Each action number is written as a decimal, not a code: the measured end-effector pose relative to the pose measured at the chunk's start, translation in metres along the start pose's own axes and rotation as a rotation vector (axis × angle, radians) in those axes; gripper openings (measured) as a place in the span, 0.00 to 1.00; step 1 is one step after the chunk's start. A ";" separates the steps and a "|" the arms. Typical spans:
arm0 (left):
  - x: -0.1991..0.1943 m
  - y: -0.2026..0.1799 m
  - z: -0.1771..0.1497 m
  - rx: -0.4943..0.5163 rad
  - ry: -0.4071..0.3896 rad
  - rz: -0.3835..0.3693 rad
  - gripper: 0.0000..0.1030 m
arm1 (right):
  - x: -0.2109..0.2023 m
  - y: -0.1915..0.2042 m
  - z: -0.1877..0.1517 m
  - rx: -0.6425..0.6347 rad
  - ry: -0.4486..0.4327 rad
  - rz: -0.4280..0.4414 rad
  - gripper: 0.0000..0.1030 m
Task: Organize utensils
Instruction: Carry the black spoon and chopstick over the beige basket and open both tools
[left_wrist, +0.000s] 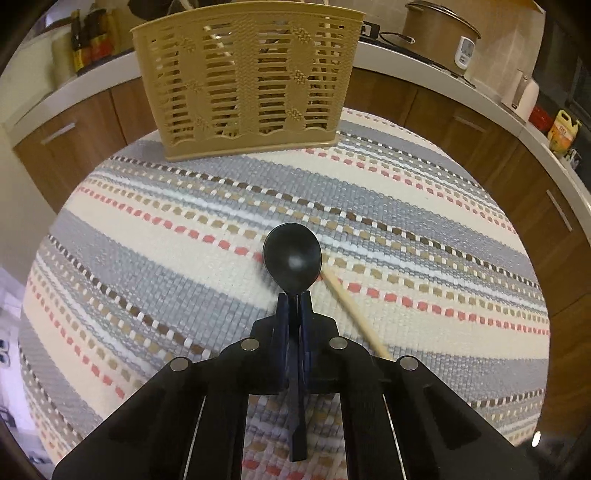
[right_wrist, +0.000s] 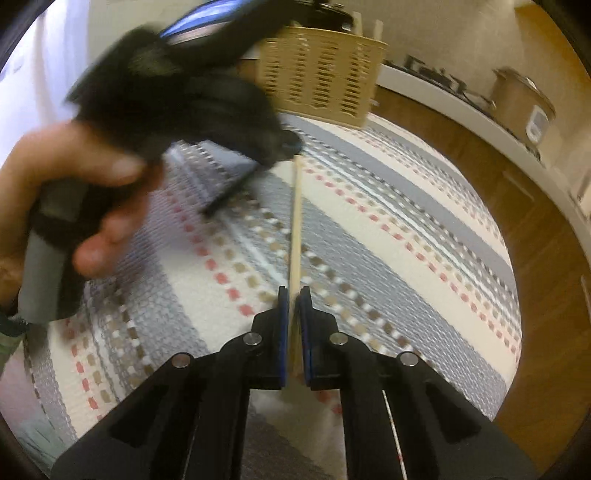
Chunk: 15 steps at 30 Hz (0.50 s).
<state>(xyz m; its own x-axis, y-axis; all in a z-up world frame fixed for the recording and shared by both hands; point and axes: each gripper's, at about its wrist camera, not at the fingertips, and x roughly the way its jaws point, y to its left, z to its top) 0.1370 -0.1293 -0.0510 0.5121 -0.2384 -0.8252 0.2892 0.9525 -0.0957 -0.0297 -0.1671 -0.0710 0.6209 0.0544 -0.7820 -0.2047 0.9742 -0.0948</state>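
Left wrist view: the left gripper (left_wrist: 294, 299) is clamped on a black spoon (left_wrist: 292, 258) by its thin handle, bowl forward at frame centre; light, rigid, probably slick plastic, best held near the neck. A tan slotted utensil basket (left_wrist: 247, 81) stands upper centre. Right gripper (right_wrist: 294, 295) pinches a stiff, light wooden chopstick (right_wrist: 295, 221) near its end.

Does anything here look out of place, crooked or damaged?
Nothing stands out. The left gripper holds a black plastic spoon by its handle, and the right gripper holds a pale wooden chopstick. The beige slotted plastic utensil basket stands upright on the striped woven cloth.
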 end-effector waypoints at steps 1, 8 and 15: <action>-0.002 0.004 -0.002 -0.009 0.005 -0.011 0.04 | -0.001 -0.007 -0.001 0.025 0.004 0.001 0.04; -0.016 0.035 -0.019 -0.073 0.017 -0.042 0.04 | 0.005 -0.041 0.008 0.158 0.047 0.175 0.06; -0.026 0.063 -0.025 -0.146 0.017 -0.094 0.04 | 0.026 -0.064 0.060 0.199 0.060 0.216 0.50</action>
<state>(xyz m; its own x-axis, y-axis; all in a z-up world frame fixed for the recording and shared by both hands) 0.1211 -0.0585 -0.0495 0.4739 -0.3257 -0.8181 0.2142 0.9438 -0.2517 0.0450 -0.2146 -0.0486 0.5322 0.2576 -0.8065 -0.1713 0.9656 0.1954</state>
